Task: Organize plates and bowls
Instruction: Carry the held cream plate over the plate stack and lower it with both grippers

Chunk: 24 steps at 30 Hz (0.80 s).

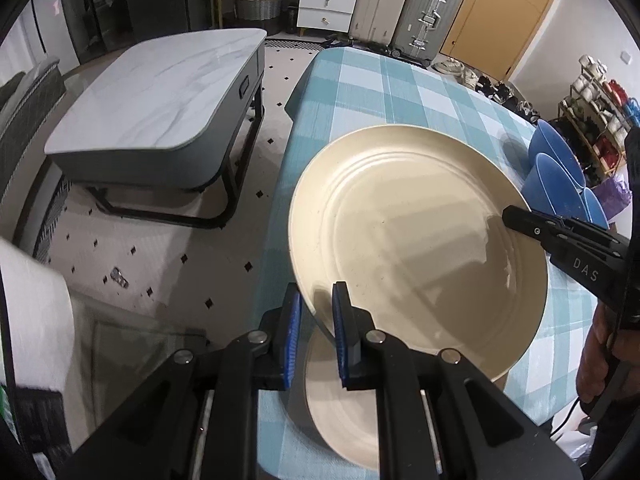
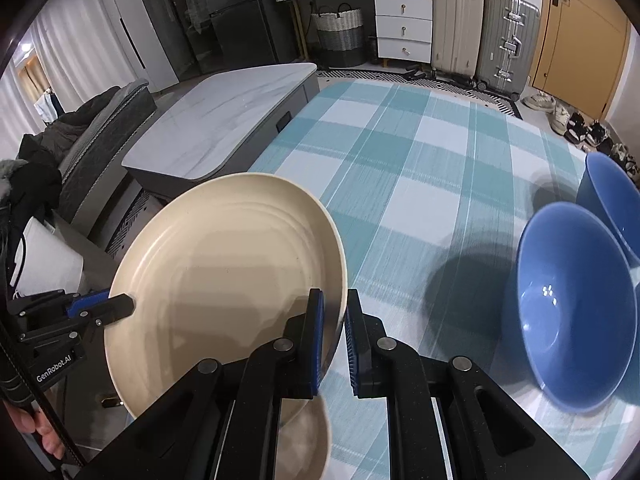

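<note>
A large cream plate [image 1: 420, 240] is held tilted above the checked tablecloth, over a second cream plate [image 1: 344, 412] that lies on the table near the front edge. My left gripper [image 1: 316, 320] straddles the plate's near-left rim, pads close on each side. My right gripper [image 2: 334, 332] straddles the opposite rim; the plate also shows in the right wrist view [image 2: 224, 280]. The lower plate [image 2: 308, 440] shows beneath it. Blue bowls [image 2: 576, 308] stand on the table to the right, one behind the other [image 2: 616, 192].
The table with the teal checked cloth [image 2: 420, 152] stretches ahead. A low marble coffee table [image 1: 160, 96] stands to the left on the tiled floor. Suitcases [image 2: 480, 28], a white drawer unit and a basket line the far wall. A shoe rack [image 1: 596, 120] stands at the right.
</note>
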Motion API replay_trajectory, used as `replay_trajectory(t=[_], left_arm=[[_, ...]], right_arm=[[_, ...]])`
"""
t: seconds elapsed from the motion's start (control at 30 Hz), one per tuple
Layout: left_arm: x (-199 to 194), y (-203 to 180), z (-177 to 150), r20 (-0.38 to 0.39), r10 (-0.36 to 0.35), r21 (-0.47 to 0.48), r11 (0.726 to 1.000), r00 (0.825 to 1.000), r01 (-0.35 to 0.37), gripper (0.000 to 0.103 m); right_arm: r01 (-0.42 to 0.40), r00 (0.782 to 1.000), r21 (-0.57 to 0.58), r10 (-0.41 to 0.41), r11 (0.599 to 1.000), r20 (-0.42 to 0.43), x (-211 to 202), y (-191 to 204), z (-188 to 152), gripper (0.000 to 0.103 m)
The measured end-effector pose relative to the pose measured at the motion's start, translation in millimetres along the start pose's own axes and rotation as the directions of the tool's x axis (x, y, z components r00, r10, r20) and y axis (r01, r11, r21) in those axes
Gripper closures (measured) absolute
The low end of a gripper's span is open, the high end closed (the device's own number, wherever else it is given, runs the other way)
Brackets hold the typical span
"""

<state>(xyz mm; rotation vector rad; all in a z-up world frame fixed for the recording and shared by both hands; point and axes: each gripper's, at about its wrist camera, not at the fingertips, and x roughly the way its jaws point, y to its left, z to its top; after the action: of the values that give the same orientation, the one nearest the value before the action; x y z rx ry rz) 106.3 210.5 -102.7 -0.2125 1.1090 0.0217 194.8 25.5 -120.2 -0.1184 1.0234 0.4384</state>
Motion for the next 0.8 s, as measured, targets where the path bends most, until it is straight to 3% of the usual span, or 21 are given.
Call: replay_trajectory(t=[0.6, 0.8], left_arm=[[1.8, -8.1, -62.8, -0.001, 0.085, 0.081, 0.993, 0.996, -0.085, 0.09], [4.9, -11.7, -77.4, -0.013, 0.082, 0.106, 0.991, 0.997, -0.08, 0.09]], right_arm=[[0.007, 1.0, -0.051, -0.006, 0.999, 0.024, -3.4, 19.1, -72.7, 0.093], [0.023, 0.999, -0.06, -0.021, 0.998, 0.035, -7.6, 19.7, -91.6, 0.093]])
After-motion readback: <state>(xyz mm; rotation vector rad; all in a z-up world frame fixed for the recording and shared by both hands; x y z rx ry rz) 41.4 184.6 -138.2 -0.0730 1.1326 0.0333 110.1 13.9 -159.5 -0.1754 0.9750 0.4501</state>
